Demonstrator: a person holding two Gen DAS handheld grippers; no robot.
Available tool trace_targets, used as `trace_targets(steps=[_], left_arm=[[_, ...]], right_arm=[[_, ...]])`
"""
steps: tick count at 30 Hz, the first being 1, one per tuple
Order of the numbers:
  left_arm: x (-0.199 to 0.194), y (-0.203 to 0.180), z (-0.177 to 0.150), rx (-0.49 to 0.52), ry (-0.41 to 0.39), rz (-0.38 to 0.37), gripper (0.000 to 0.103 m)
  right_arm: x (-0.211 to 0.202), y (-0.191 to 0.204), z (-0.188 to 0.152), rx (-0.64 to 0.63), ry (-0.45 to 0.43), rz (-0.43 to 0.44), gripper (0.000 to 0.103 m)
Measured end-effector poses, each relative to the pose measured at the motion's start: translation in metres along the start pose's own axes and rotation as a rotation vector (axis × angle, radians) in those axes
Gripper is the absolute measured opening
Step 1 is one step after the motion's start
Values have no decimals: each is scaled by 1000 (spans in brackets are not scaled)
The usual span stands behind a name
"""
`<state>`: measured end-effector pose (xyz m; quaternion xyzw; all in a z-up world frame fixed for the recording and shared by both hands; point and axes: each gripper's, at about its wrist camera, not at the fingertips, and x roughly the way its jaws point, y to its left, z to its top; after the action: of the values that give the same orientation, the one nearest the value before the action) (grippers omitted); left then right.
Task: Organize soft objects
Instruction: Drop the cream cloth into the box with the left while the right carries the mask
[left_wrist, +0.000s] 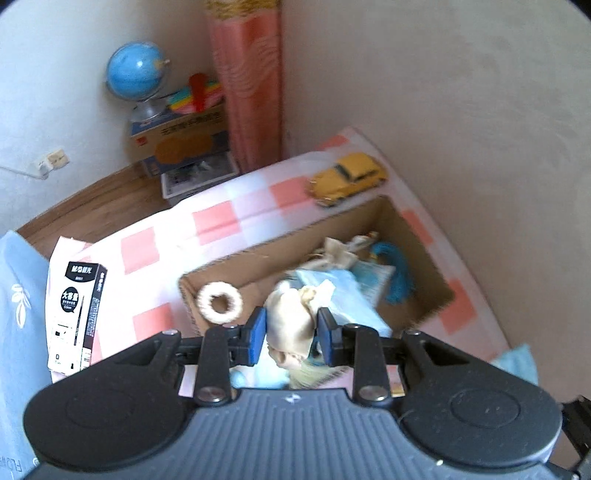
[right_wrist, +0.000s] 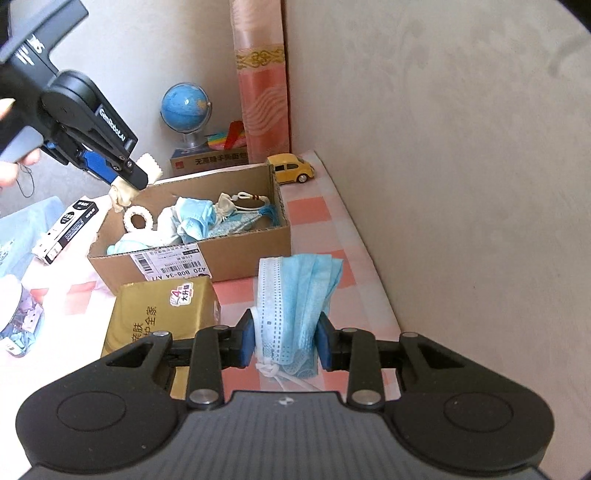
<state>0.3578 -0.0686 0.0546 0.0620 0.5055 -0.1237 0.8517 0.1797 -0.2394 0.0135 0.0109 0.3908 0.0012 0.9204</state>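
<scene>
Right tool (right_wrist: 284, 341) pinched blue face mask (right_wrist: 295, 295); left tool (left_wrist: 291, 332) pinched cream pouch (left_wrist: 290, 321) above cardboard box (right_wrist: 240, 262). Risk: limp mask slipping out, snagging box rim.

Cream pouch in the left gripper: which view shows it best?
The left wrist view: the cream pouch sits large between the left gripper. The right wrist view shows only its small ends sticking out past the gripper.

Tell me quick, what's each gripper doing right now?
Left gripper: shut on a cream cloth pouch.
Right gripper: shut on a blue face mask.
</scene>
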Motion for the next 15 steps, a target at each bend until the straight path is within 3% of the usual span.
trace_targets(steps=[3,5,7,10,13,15], left_arm=[[11,15,2,-35,-8,0,47],[13,21,2,-45,-38,14,73],[10,23,-2,-43,-89,41,81],[-4,21,-11,-10,-143,65,84],[-23,17,-22,20,-175,57,97],[-37,13,-36,42,-210,69,97]], right_arm=[[4,4,5,-16,1,-2,37],[5,5,9,-27,-6,0,37],[8,7,14,-36,-9,-1,37],[11,9,25,-48,-24,5,37],[14,11,40,-54,-43,38,37],[17,15,52,-63,-60,60,37]])
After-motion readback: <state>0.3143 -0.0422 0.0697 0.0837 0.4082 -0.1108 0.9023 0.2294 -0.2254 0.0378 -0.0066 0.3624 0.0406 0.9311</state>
